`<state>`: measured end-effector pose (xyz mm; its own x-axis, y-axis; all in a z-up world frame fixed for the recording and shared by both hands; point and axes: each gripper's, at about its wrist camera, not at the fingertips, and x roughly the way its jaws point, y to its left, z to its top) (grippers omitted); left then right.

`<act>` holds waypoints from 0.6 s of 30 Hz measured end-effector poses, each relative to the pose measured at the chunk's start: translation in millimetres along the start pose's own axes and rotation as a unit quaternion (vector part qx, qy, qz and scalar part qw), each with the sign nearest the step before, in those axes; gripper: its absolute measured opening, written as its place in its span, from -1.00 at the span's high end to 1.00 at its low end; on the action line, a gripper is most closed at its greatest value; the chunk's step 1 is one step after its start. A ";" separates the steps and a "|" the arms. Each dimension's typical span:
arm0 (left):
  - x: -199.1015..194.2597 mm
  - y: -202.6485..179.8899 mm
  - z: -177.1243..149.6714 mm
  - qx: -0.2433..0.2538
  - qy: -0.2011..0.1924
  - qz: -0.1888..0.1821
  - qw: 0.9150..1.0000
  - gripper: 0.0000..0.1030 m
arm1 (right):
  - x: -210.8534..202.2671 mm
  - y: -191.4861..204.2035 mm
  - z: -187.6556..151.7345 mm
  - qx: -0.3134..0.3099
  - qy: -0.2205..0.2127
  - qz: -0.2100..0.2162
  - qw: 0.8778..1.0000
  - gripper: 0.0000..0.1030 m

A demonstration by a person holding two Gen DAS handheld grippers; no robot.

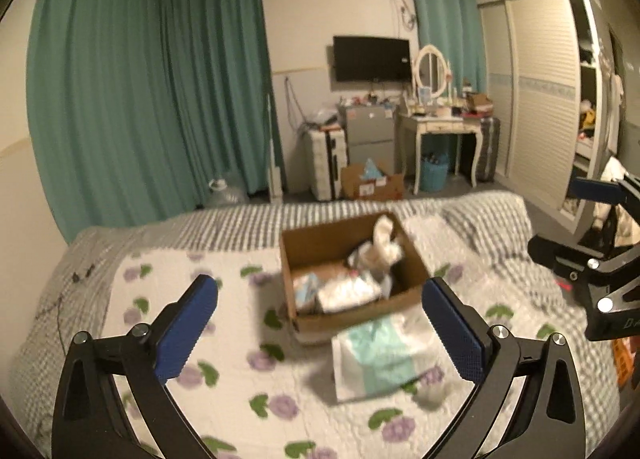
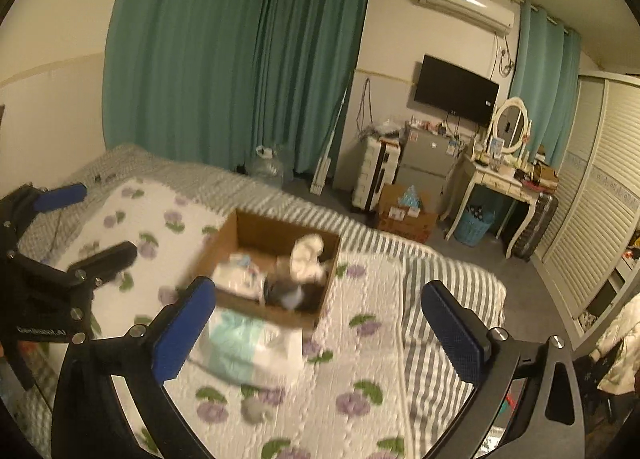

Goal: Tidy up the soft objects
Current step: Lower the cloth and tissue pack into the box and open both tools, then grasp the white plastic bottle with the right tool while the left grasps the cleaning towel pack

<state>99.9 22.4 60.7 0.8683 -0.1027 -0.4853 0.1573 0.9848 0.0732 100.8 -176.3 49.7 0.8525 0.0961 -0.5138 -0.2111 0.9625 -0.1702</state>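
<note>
Both views are motion-blurred. The left tongs (image 1: 320,323) stand wide apart with nothing between the blue pads, hovering above the bed (image 1: 224,227). The right tongs (image 2: 318,325) are likewise spread wide and hold nothing, hovering over the same bed. An open cardboard box (image 1: 320,239) sits on the floral quilt (image 1: 192,339), which lies over a grey-and-white striped cover (image 1: 488,215). Inside the box are several soft items: a white bundle (image 1: 384,237) standing up toward the far right corner, a white packet (image 1: 348,293) lying near the front wall, and a pale blue item (image 1: 306,287) to its left; finer detail cannot be made out. Just outside the box, touching or nearly touching its near wall, a clear plastic bag with pale green and white fabric (image 1: 380,355) lies flat on the quilt. A small grey-white fluffy ball (image 1: 432,395) rests on the quilt just beside the near edge of that bag. In the right wrist view the bag sits partly behind the left-hand pad of the right tongs.
</note>
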 end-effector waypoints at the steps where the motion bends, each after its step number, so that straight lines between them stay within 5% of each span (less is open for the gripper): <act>1: 7.0 1.4 -10.4 -0.006 0.008 0.001 1.000 -1.00 | 6.9 1.5 -9.5 0.001 0.008 0.001 1.000 -1.00; 14: 105.9 2.1 -130.9 -0.021 0.123 -0.010 0.992 -1.00 | 154.7 31.6 -146.4 0.022 0.186 0.073 0.980 -0.99; 18: 119.7 0.8 -149.9 -0.031 0.163 -0.033 0.986 -1.00 | 173.0 46.4 -165.9 0.001 0.230 0.095 0.969 -0.66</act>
<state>133.4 31.9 -127.9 0.6580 -0.1256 -0.7425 0.1701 0.9853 -0.0160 159.1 -157.1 -186.6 0.4954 0.1498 -0.8557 -0.3430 0.9387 -0.0343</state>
